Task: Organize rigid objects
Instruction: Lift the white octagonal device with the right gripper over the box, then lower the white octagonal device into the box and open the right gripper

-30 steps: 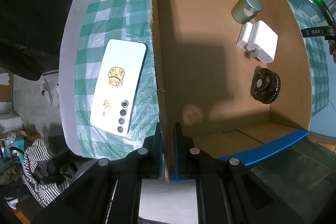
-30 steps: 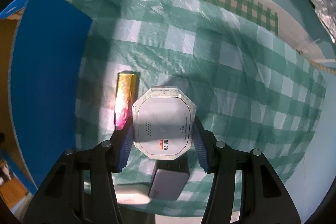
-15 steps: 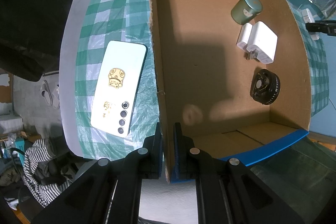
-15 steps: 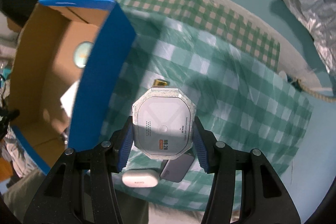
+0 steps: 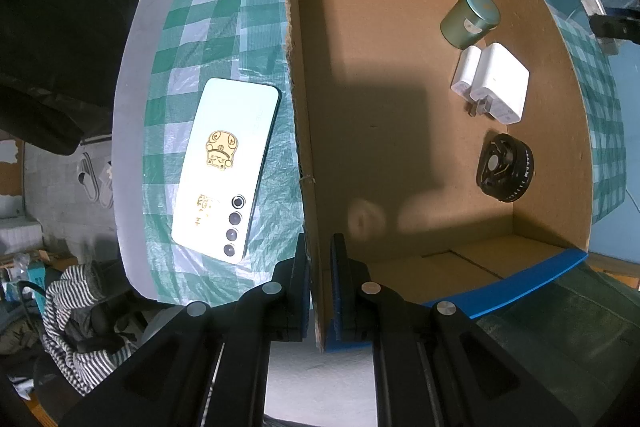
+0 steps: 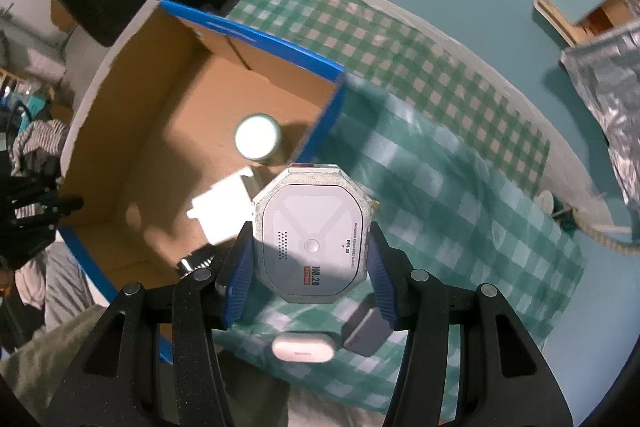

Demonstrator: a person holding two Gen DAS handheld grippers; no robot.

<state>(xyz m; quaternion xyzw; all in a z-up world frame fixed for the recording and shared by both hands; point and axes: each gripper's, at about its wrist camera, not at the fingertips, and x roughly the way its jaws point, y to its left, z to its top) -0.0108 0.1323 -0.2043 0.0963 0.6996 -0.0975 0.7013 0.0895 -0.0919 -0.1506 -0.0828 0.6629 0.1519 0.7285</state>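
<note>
My right gripper (image 6: 310, 263) is shut on a grey octagonal device (image 6: 310, 227) marked "No.28", held up over the right wall of the cardboard box (image 6: 160, 75). My left gripper (image 5: 320, 287) is shut on the box wall (image 5: 298, 107), pinching its near left edge. Inside the box lie a green tin (image 5: 471, 19), a white charger (image 5: 492, 85) and a black round fan (image 5: 505, 173). The tin (image 6: 257, 142) and the charger (image 6: 218, 211) show in the right wrist view too. A white phone (image 5: 226, 169) with gold stickers lies face down on the checked cloth, left of the box.
On the green checked cloth (image 6: 460, 187) under my right gripper sit a white case (image 6: 303, 346) and a grey box (image 6: 366, 327). A rope (image 6: 600, 235) and silver foil (image 6: 608, 75) lie at the right. Striped clothing (image 5: 80, 307) and slippers (image 5: 94, 179) are on the floor left of the table.
The right gripper rose with the octagonal device and swung left, from above the cloth to above the box's right wall, rolling as it went. The left gripper and box stayed put.
</note>
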